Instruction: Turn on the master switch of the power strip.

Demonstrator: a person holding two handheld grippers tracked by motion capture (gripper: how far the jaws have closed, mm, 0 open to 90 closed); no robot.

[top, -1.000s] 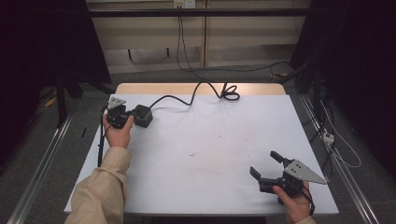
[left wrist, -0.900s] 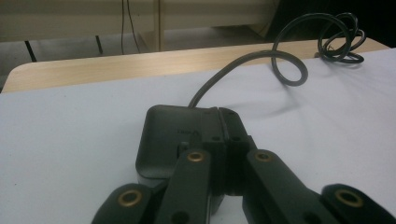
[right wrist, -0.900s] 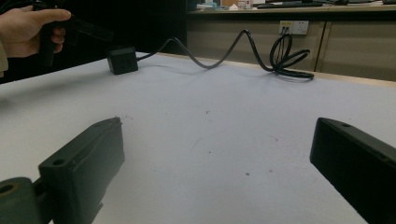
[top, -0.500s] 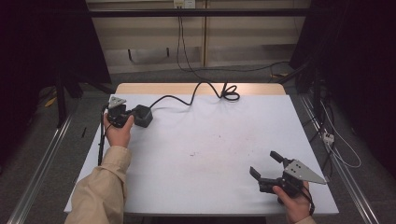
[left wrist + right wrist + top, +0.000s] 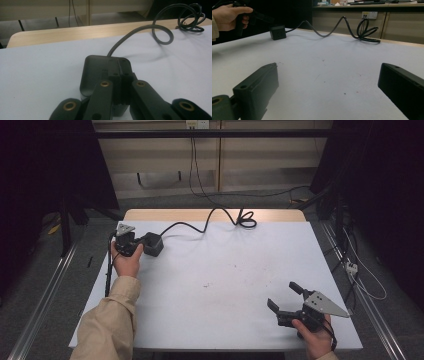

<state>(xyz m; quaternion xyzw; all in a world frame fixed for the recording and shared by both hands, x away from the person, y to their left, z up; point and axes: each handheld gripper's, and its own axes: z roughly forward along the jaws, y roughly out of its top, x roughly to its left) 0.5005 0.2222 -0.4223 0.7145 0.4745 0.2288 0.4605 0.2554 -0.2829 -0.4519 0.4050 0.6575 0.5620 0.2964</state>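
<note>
A black power adapter box (image 5: 153, 244) lies at the table's left rear, and its black cable (image 5: 197, 227) runs back to a coil (image 5: 246, 220) near the far edge. My left gripper (image 5: 139, 246), held in a hand, points at the box with its jaws pressed together. In the left gripper view the shut jaws lie just over the box's (image 5: 100, 67) top, with nothing seen between them. My right gripper (image 5: 284, 295) sits at the table's front right, open and with nothing in it. The right gripper view has its own gripper (image 5: 328, 72) spread wide over bare table, the box (image 5: 278, 32) far off.
The white table (image 5: 225, 280) has a wooden strip (image 5: 210, 214) along its far edge. Metal rails run on the floor on both sides. A wall socket (image 5: 369, 15) and more cables lie beyond the table.
</note>
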